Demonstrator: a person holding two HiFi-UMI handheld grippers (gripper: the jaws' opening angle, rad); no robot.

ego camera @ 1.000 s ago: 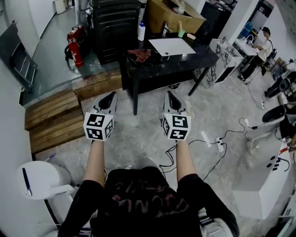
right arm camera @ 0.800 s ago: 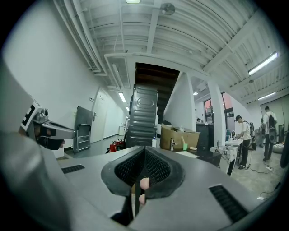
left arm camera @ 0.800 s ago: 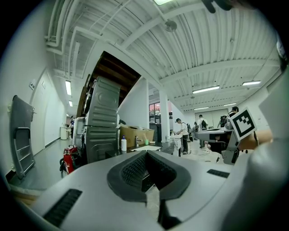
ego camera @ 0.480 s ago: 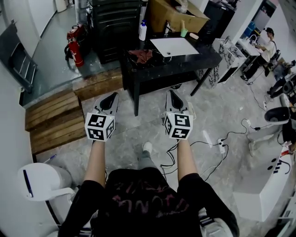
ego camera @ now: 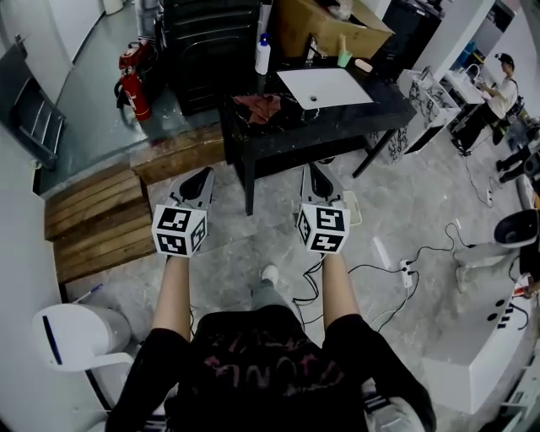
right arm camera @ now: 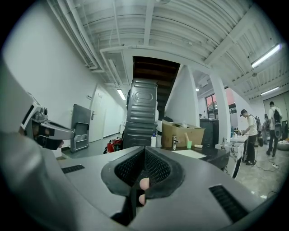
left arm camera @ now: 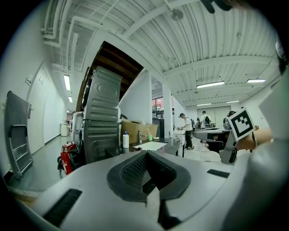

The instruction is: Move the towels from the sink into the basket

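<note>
A reddish towel (ego camera: 260,106) lies crumpled on the black counter (ego camera: 337,118), just left of the white sink (ego camera: 325,87). No towel shows inside the sink from here, and I see no basket. Both grippers hang over the floor well short of the table. The left gripper (ego camera: 196,181) is shut with nothing in it, and the left gripper view shows its pads (left arm camera: 135,169) meeting. The right gripper (ego camera: 314,177) is shut and empty too, its jaws closed in the right gripper view, with the sink (right arm camera: 189,153) far ahead.
Behind the table stand a dark stacked cabinet (ego camera: 211,42), a cardboard box (ego camera: 333,25) and a white bottle (ego camera: 262,57). A red fire extinguisher (ego camera: 135,80) and wooden steps (ego camera: 110,211) are at the left. Cables (ego camera: 396,266) trail over the floor at the right. A person (ego camera: 504,84) works far right.
The person has stepped toward the table, so the table and sink sit slightly nearer and a foot shows below. Both grippers stay shut and level in front.
</note>
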